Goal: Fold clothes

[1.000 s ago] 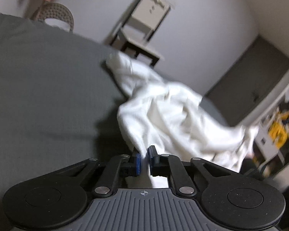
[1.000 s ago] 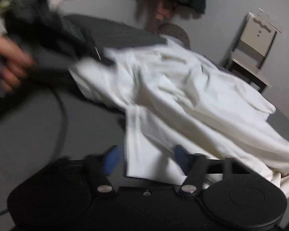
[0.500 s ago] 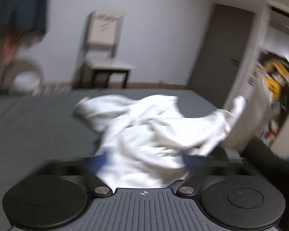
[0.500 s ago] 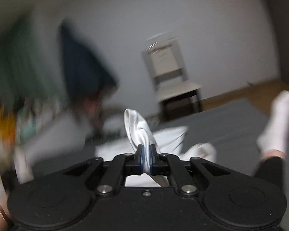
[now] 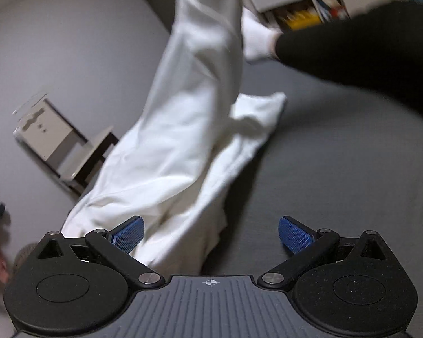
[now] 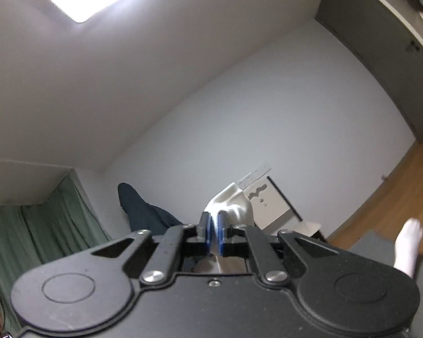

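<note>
Right tongs (image 6: 215, 235) clamped on white garment (image 5: 183, 129), lifted from 12 o'clock w/ lower end on grey bed (image 5: 338, 169); left tongs (image 5: 211, 232) wide open, empty.

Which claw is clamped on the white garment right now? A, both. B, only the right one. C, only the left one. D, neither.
B: the right claw is shut with a fold of the white garment pinched between its blue pads, while the left claw stands wide open, the cloth merely hanging past its left pad.
</note>
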Demonstrator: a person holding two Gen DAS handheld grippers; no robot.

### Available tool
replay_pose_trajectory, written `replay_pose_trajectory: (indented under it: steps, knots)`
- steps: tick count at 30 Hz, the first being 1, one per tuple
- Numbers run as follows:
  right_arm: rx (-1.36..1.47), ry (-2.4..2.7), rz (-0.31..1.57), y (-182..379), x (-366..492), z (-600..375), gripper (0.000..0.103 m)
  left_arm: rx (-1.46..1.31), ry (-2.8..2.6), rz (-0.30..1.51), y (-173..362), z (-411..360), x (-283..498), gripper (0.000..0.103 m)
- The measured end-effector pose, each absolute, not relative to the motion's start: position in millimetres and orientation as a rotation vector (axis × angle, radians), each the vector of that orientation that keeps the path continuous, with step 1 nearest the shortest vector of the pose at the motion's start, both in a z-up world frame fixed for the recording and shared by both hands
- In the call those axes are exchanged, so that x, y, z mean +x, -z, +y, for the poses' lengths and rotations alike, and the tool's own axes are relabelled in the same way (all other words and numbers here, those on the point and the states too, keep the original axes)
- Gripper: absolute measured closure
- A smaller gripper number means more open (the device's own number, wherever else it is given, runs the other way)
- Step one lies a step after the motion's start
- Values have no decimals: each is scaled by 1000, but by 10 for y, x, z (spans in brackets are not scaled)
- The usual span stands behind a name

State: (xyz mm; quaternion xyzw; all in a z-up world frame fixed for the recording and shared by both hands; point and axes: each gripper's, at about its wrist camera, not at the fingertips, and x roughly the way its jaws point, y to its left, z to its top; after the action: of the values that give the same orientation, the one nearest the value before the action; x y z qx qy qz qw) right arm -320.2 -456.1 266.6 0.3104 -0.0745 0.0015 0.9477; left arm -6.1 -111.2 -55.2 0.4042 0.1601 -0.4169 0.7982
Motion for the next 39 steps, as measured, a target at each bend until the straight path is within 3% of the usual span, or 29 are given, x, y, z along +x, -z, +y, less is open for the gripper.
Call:
replay_pose_trajectory:
  steps: [1, 2, 3, 6, 13, 20, 24, 27, 30, 36, 39]
  knots:
    - [629, -3, -134, -2677, -3167, -4576, 97, 877, 897, 351, 575, -1154, -40, 31]
    - [627, 0, -118, -2682, -3142, -4587, 97, 858, 882, 377, 573, -1174, 3, 59]
    - [620, 1, -105, -2686, -3134, -4584, 97, 830, 862, 418, 559, -1180, 66, 75]
    - [585, 17, -82, -2715, -3107, -4557, 97, 703, 836, 478, 433, -1085, 248, 95]
    - [610, 98, -117, -2689, -3235, -4694, 97, 275, 769, 384, -487, -145, 444, 97]
    - [643, 237, -142, -2666, -3182, -4997, 97, -119, 571, 207, -1775, 1474, 527, 98]
    - [658, 372, -130, -2513, -3079, -5241, 97, -350, 422, 116, -2223, 2340, 514, 98]
    - [649, 482, -88, -2281, -2932, -5414, 97, -450, 280, 134, -2083, 2735, 631, 98]
    - [614, 572, 22, -1996, -2604, -5548, 97, -568, 148, 280, -1641, 2925, 878, 98]
    - [504, 684, 325, -1443, -1689, -5747, 97, -461, 19, 552, -638, 2676, 1467, 97]
    - [450, 739, 439, -1324, -1401, -5753, 96, -400, -53, 650, -402, 2652, 1688, 97]
